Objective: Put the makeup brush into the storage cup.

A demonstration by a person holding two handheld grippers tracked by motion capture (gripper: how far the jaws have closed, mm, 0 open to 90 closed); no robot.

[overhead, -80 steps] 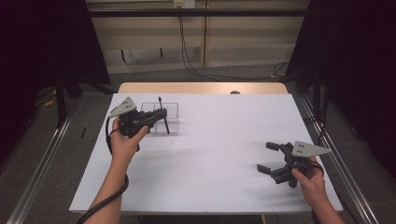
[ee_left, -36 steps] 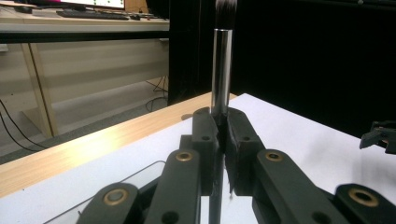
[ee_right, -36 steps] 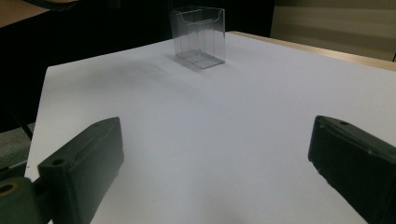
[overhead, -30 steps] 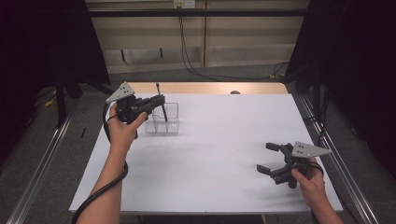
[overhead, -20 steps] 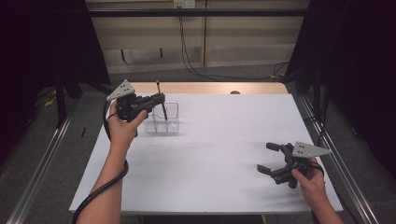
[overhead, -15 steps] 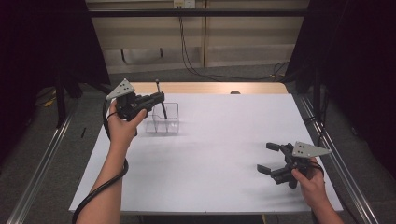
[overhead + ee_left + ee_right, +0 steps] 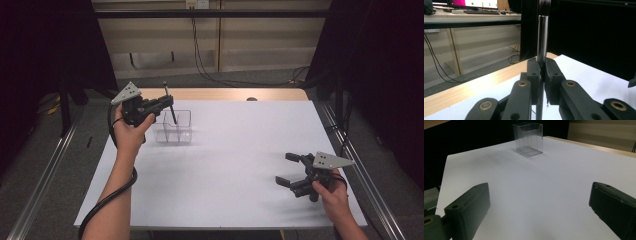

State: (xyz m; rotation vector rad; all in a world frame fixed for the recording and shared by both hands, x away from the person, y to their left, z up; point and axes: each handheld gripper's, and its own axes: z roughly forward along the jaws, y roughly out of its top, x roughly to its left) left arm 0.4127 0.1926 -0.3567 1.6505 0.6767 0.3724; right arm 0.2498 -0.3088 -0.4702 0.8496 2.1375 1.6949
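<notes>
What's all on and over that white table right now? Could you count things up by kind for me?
Makeup brushes: 1, the brush, clamped upright in the left tongs
Clear plastic holders: 1, the holder, standing on the table
Hand-held tongs: 2, counting the right tongs, open and holding nothing
Total: 4

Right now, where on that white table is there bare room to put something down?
Nearly everywhere: the broad middle of the white table between the clear plastic holder and the right gripper is bare. The far left is busier, where the left gripper holds a makeup brush over the holder.
</notes>
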